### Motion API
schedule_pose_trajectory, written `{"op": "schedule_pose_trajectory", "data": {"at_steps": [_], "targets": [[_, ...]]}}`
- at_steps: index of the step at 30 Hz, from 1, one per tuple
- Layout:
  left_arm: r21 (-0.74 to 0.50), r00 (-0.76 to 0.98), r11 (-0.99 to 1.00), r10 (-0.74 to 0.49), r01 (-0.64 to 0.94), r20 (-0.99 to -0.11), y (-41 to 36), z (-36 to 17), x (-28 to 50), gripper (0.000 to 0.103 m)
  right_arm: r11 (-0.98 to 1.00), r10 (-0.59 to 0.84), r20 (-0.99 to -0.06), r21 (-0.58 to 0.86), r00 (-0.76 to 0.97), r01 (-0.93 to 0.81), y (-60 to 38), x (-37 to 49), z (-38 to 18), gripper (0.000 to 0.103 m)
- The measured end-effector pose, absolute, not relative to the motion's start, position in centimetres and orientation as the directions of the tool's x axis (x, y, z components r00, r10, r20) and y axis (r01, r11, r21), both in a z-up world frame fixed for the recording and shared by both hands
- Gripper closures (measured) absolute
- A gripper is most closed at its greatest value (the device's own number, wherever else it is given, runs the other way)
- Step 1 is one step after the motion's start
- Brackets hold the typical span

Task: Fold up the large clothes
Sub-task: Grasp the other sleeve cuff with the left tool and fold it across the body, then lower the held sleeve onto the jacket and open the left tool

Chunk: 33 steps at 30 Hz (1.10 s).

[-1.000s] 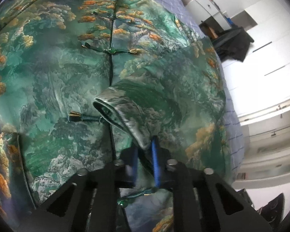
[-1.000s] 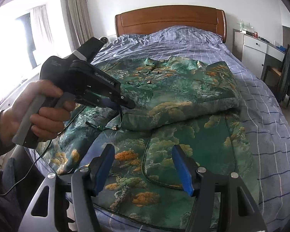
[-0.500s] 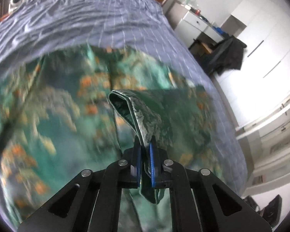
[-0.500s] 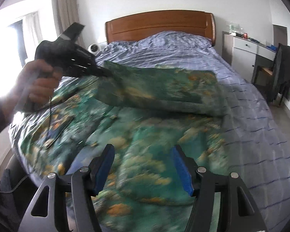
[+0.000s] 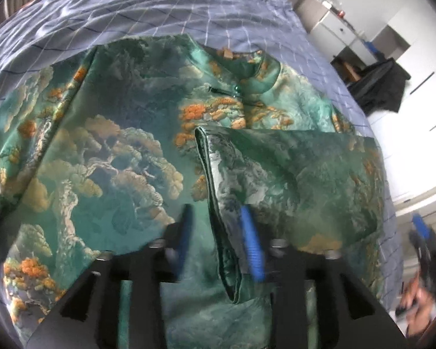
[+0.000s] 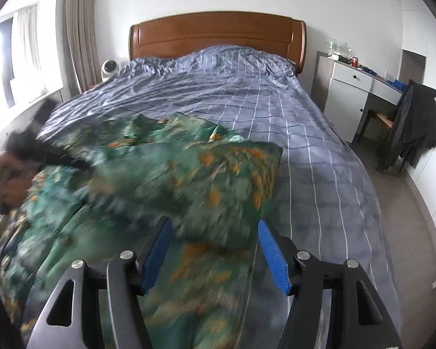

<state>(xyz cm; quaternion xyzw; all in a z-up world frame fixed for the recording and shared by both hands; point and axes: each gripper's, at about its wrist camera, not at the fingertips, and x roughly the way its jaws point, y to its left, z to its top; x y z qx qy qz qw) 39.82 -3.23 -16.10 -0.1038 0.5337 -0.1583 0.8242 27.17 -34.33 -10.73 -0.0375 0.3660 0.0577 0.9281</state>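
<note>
The green patterned garment (image 5: 125,151) lies spread on the bed (image 6: 276,110). Left hand-held gripper (image 5: 218,235) has just been opening — the sleeve cuff (image 5: 218,192) sits loose between spread jaws, apparently released across the chest. Right hand-held gripper (image 6: 215,256) hangs spread, empty — likely repositioning.

The bed (image 6: 290,122) in front of me wears a blue-grey checked cover (image 6: 247,93), rumpled up near the wooden headboard (image 6: 218,33). Spread across the near part of it lies my green brocade jacket (image 5: 116,160), patterned with orange trees and pale clouds, one sleeve (image 5: 290,180) folded in over the front. The cover's far half lies bare.
</note>
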Motion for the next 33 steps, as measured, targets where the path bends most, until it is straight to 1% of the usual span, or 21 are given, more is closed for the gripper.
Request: {"op": "schedule_pose_trajectory", "data": {"at_steps": [1, 3, 4, 5, 8, 10, 13, 18, 20, 25, 28, 31, 33], "targets": [[-0.334, 0.392, 0.93, -0.367, 0.153, -0.844, -3.2, -16.1, 39.7, 0.054, 0.991, 0.081, -0.686, -0.026, 0.724, -0.135, -34.4, 28.4, -10.8, 0.04], [-0.307, 0.397, 0.937, -0.348, 0.166, -0.849, -3.6, -16.4, 39.3, 0.054, 0.991, 0.084, -0.697, -0.017, 0.712, -0.134, -34.7, 32.1, -11.4, 0.04], [-0.29, 0.389, 0.942, -0.333, 0.168, -0.859, -3.9, -16.9, 39.4, 0.057, 0.991, 0.085, -0.702, -0.013, 0.707, -0.133, -34.7, 33.5, -11.7, 0.04], [-0.278, 0.376, 0.945, -0.324, 0.172, -0.868, -4.3, -17.6, 39.7, 0.065, 0.992, 0.087, -0.713, 0.0, 0.695, -0.124, -34.8, 35.8, -12.2, 0.04], [-0.23, 0.39, 0.956, -0.284, 0.181, -0.876, -5.1, -18.7, 39.1, 0.066, 0.996, 0.084, -0.741, 0.043, 0.666, -0.077, -34.8, 40.3, -14.2, 0.04], [-0.193, 0.413, 0.961, -0.26, 0.196, -0.873, -5.6, -18.9, 38.6, 0.066, 0.995, 0.097, -0.786, 0.08, 0.611, -0.055, -34.9, 42.7, -16.6, 0.04], [-0.164, 0.429, 0.965, -0.24, 0.206, -0.871, -6.0, -19.0, 38.4, 0.065, 0.995, 0.103, -0.867, 0.086, 0.488, -0.058, -34.5, 44.6, -21.0, 0.04], [-0.157, 0.435, 0.963, -0.24, 0.218, -0.868, -5.9, -19.0, 38.4, 0.065, 0.994, 0.11, -0.868, 0.092, 0.484, -0.06, -34.6, 44.5, -20.3, 0.039], [-0.153, 0.439, 0.963, -0.239, 0.222, -0.866, -5.9, -18.9, 38.3, 0.065, 0.993, 0.112, -0.862, 0.081, 0.495, -0.083, -34.4, 43.0, -19.1, 0.039], [-0.119, 0.463, 0.966, -0.217, 0.232, -0.859, -6.5, -18.9, 38.0, 0.065, 0.978, 0.186, -0.844, 0.11, 0.502, -0.178, -33.4, 36.9, -16.7, 0.039], [-0.1, 0.477, 0.967, -0.203, 0.233, -0.855, -6.8, -19.1, 37.9, 0.065, 0.975, 0.178, -0.873, 0.095, 0.454, -0.199, -33.2, 35.6, -18.0, 0.039], [-0.074, 0.494, 0.969, -0.185, 0.236, -0.849, -7.0, -19.1, 37.7, 0.064, 0.979, 0.172, -0.899, 0.111, 0.403, -0.171, -33.4, 36.6, -20.3, 0.039], [-0.074, 0.499, 0.971, -0.182, 0.228, -0.847, -6.9, -18.9, 37.5, 0.062, 0.983, 0.143, -0.902, 0.081, 0.407, -0.164, -32.9, 37.4, -20.8, 0.038]]}}
